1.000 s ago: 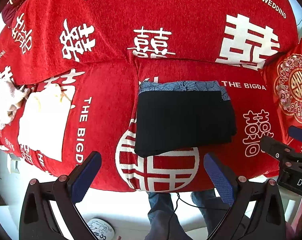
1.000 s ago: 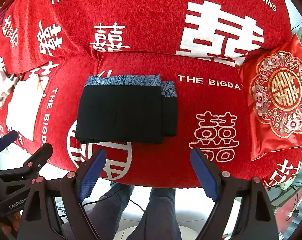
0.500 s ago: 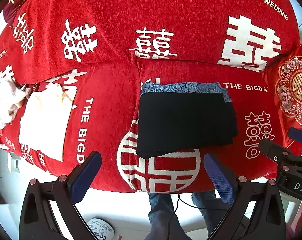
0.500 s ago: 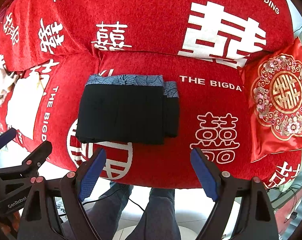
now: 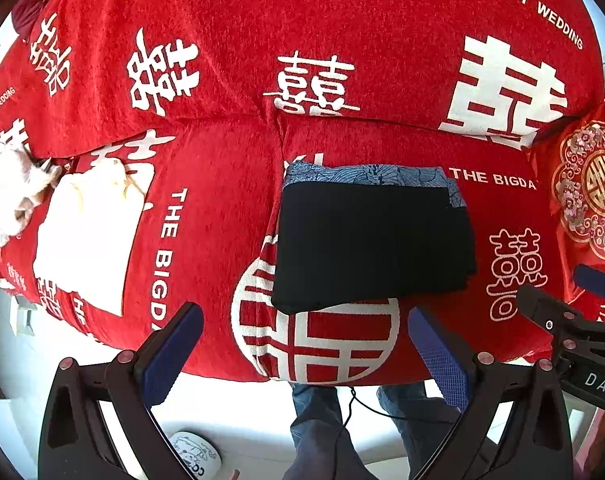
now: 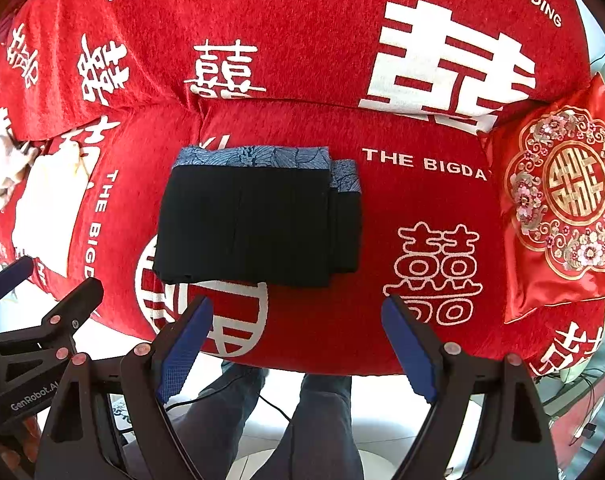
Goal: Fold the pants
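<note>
The black pants (image 5: 372,244) lie folded into a neat rectangle on the red sofa seat, with a blue patterned band along the far edge. They also show in the right wrist view (image 6: 258,224). My left gripper (image 5: 304,352) is open and empty, held off the sofa's front edge, short of the pants. My right gripper (image 6: 296,344) is open and empty too, also in front of the sofa, apart from the pants. Each gripper shows at the edge of the other's view.
The sofa (image 5: 222,216) has a red cover with white lettering. A folded cream garment (image 5: 88,236) and a crumpled white cloth (image 5: 10,192) lie on its left seat. A red embroidered cushion (image 6: 562,208) stands at the right. The person's legs (image 6: 314,420) are below.
Both grippers have drifted slightly back and down from the sofa; the pants have not moved and both grippers stay open.
</note>
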Tool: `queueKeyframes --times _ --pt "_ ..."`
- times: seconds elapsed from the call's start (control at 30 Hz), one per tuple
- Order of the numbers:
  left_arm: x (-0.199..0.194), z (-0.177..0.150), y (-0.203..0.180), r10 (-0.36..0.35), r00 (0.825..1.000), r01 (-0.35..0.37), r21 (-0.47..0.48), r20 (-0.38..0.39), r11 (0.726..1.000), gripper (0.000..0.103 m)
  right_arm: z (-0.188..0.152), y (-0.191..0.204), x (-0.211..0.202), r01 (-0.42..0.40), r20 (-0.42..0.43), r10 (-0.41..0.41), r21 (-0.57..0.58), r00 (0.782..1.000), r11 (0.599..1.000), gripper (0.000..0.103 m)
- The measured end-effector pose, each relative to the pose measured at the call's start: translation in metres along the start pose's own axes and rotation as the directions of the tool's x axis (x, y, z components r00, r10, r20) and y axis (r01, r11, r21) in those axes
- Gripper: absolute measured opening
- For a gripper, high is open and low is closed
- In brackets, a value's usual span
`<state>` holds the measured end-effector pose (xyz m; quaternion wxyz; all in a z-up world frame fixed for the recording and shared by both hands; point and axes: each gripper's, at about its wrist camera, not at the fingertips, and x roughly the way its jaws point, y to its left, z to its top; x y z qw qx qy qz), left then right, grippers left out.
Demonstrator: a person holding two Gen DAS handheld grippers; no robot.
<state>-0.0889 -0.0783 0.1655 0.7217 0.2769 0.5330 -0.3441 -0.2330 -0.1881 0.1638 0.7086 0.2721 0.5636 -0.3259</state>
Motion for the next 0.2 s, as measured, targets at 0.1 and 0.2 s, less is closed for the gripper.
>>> queueKeyframes --times 0.1,0.2 --pt "-0.0007 -0.0005 0.0001 -0.008 1.000 0.008 -0.001 0.005 1.000 0.103 -0.0001 0.0008 0.0003 0.000 -0.002 0.000 0.001 1.000 1.000 0.089" --pt "-0.0009 -0.0004 -0.0020 -0.014 1.000 0.014 0.010 0.003 1.000 0.103 -0.0013 0.0012 0.0027 0.000 -0.004 0.000 -0.003 1.000 1.000 0.089"
